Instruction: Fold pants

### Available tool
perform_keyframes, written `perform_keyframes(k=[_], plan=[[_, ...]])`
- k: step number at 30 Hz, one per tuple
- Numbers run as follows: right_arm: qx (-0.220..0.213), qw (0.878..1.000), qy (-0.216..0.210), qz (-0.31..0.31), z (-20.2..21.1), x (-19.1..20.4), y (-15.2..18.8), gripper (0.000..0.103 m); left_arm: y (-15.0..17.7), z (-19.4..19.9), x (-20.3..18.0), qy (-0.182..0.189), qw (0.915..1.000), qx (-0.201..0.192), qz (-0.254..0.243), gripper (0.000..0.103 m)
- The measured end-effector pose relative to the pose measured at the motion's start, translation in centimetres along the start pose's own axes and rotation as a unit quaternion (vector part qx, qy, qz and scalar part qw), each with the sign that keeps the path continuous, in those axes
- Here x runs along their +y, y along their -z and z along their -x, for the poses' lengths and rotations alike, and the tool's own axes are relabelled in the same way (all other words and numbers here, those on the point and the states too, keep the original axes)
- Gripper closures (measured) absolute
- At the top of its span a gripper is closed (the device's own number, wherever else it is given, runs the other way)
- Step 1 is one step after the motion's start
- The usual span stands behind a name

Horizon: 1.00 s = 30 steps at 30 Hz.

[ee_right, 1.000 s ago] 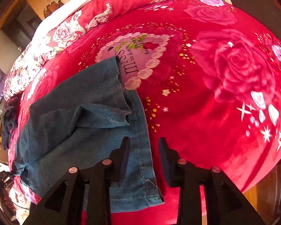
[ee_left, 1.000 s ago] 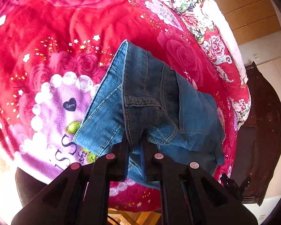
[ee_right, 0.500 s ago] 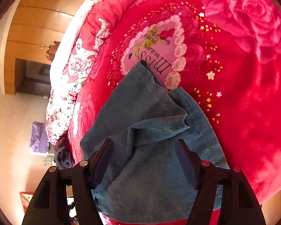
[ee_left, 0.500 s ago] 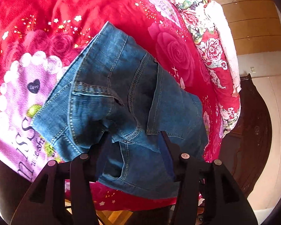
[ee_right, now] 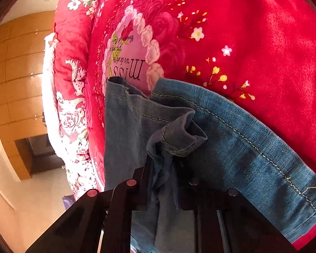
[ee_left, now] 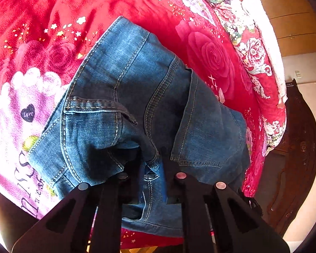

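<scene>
- Blue denim jeans (ee_left: 137, 97) lie bunched on a bed spread with a red rose-print blanket (ee_left: 210, 50), part of the cloth covering the blanket's pale pink heart panel (ee_left: 21, 105) with its dark lettering.
- The left gripper (ee_left: 150, 166) has just been closing and now pinches a raised fold of the jeans near the stitched centre seam; denim fills the narrow gap between its black fingers (ee_left: 134, 168).
- The right gripper (ee_right: 164, 168) has likewise just been closing; its fingers (ee_right: 145, 172) clamp a gathered wad of lighter denim by a turned-up hem (ee_right: 179, 135), below the heart panel in that view.
- Beyond the jeans, a floral quilt (ee_left: 252, 48) edges the blanket, with wooden wall panelling (ee_left: 292, 21) behind it.
- Dark carved wooden furniture (ee_left: 295, 147) stands beside the bed, past the quilt.
</scene>
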State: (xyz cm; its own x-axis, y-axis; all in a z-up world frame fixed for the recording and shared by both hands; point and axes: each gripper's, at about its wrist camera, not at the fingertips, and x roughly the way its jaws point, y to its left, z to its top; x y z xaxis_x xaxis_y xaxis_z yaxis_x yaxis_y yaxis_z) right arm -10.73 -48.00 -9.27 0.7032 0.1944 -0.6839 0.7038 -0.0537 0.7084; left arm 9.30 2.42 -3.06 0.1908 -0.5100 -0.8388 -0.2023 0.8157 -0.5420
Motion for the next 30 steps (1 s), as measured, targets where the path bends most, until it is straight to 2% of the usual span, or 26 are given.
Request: perform_keyframes(k=[4, 6, 8, 10, 12, 13, 15, 17, 21, 22, 25, 27, 30], plan=[[0.009, 0.996, -0.025, 0.090, 2.9, 1.6, 0.5, 0.097, 1.1, 3.2, 0.2, 0.039, 0.9991, -0.008, -0.017, 0.094], [0.013, 0.990, -0.040, 0.132, 5.8, 1.6, 1.1, 0.099, 2.3, 4.9, 0.3, 0.061, 0.9975, -0.007, -0.036, 0.094], [0.017, 0.986, -0.047, 0.158, 8.7, 0.9, 1.9, 0.099, 3.6, 5.5, 0.8, 0.065, 0.9965, -0.006, -0.052, 0.094], [0.024, 0.983, -0.008, 0.181, 10.2, -0.5, 2.3, 0.094, 4.0, 4.3, 1.6, 0.048, 0.9972, 0.012, -0.056, 0.094], [0.024, 0.981, 0.030, 0.191, 10.4, -1.5, 2.1, 0.093, 3.7, 2.9, 2.5, 0.037, 0.9982, 0.034, -0.032, 0.094], [0.025, 0.985, 0.020, 0.171, 10.2, -2.0, 1.7, 0.093, 3.5, 2.5, 2.6, 0.039, 0.9983, 0.039, -0.020, 0.094], [0.022, 0.990, -0.014, 0.137, 9.9, -2.2, 1.1, 0.087, 3.5, 2.8, 2.4, 0.041, 0.9986, 0.028, -0.018, 0.094], [0.012, 0.991, -0.029, 0.131, 8.9, -1.5, 0.5, 0.060, 3.4, 3.3, 1.7, 0.043, 0.9986, 0.020, -0.025, 0.094], [0.013, 0.993, -0.028, 0.110, 5.6, -0.6, -0.4, 0.058, 3.1, 4.0, 0.8, 0.047, 0.9983, 0.011, -0.031, 0.094], [0.011, 0.994, -0.018, 0.111, 4.7, -0.2, -0.6, 0.059, 3.0, 4.1, 0.8, 0.047, 0.9984, 0.007, -0.032, 0.094], [0.010, 0.990, 0.009, 0.138, 2.8, 1.1, -0.5, 0.099, 2.7, 4.7, 0.6, 0.047, 0.9984, -0.002, -0.030, 0.094], [0.013, 0.990, -0.015, 0.140, 3.2, 1.7, -0.1, 0.099, 2.6, 5.6, 0.3, 0.047, 0.9982, -0.015, -0.035, 0.094], [0.019, 0.985, -0.068, 0.160, 6.5, 2.4, 0.9, 0.099, 3.1, 7.2, 0.4, 0.051, 0.9975, -0.022, -0.043, 0.094]])
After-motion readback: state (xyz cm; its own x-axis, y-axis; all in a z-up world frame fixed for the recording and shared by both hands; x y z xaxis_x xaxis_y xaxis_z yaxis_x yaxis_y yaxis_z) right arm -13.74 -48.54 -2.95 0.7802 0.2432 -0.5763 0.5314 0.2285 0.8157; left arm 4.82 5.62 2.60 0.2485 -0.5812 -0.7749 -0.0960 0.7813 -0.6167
